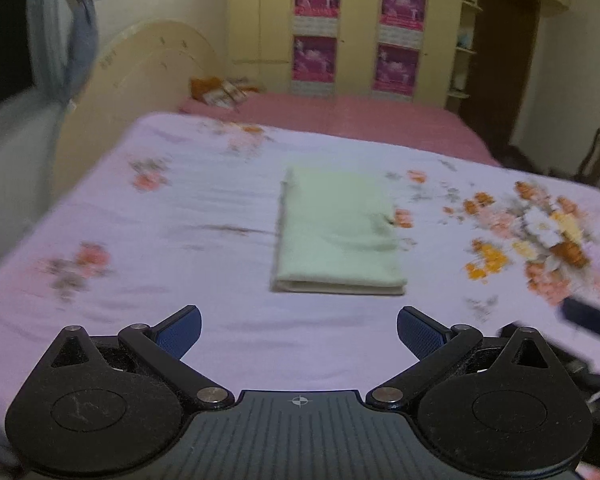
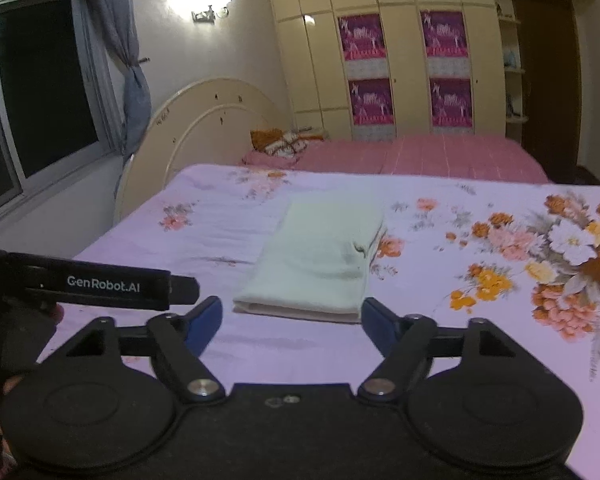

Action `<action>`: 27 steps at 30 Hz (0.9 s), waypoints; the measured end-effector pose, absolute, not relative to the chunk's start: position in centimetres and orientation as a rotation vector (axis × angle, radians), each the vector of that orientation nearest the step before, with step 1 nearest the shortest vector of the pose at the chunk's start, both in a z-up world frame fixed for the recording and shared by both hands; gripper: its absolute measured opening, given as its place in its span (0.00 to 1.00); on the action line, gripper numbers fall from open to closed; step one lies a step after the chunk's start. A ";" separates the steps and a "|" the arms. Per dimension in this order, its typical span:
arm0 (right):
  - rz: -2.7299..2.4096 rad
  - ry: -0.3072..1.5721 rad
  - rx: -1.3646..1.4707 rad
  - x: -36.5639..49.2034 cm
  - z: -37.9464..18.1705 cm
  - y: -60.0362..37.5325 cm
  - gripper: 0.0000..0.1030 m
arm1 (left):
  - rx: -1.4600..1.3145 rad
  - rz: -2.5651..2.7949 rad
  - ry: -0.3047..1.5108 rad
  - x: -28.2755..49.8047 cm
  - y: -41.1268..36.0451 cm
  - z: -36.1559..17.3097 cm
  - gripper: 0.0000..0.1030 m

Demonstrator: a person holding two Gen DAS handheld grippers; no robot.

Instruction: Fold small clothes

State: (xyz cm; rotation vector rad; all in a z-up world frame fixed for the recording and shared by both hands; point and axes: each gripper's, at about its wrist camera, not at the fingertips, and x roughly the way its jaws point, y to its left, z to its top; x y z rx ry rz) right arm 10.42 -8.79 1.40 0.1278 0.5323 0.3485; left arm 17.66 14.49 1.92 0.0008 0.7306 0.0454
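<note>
Nearest the lens in the left wrist view is the left gripper [image 1: 299, 330], its blue pads spread wide with nothing between them; beyond it, at twelve o'clock, the folded cloth [image 1: 337, 232] lies flat on the floral sheet [image 1: 148, 216], well clear of the fingertips; a dark blurred shape at four o'clock looks like part of the other tool, though I cannot tell for certain; the sheet's far edge meets a pink bedspread [image 1: 360, 116] at twelve o'clock, and bare sheet lies at nine and three o'clock of the cloth.

In the right wrist view the right gripper [image 2: 292, 320] sits closest, jaws parted wide and empty; the cloth's layered near edge lies just ahead of the pads, apart from them; the left tool's arm [image 2: 100, 282] crosses at nine o'clock; one corner at the cloth's two o'clock looks slightly rumpled.

The fold appears finished and the release made; the next move probably calls for tidying that corner or fetching another garment, none being visible; the sheet's left edge at nine o'clock drops away towards the headboard [image 2: 204, 120], so room is freest towards three o'clock.
</note>
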 end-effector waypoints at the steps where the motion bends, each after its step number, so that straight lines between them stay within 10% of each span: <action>1: 0.341 0.521 0.129 9.7 1.8 -9.0 0.81 | 0.023 0.059 0.720 16.9 14.3 2.3 1.00; 11: 0.217 0.438 0.110 5.3 4.2 -10.7 0.98 | 0.021 0.080 0.662 10.9 14.2 4.7 1.00; 27: 0.171 0.406 0.125 2.9 5.1 -11.4 0.99 | -0.006 0.063 0.648 8.6 14.0 5.3 1.00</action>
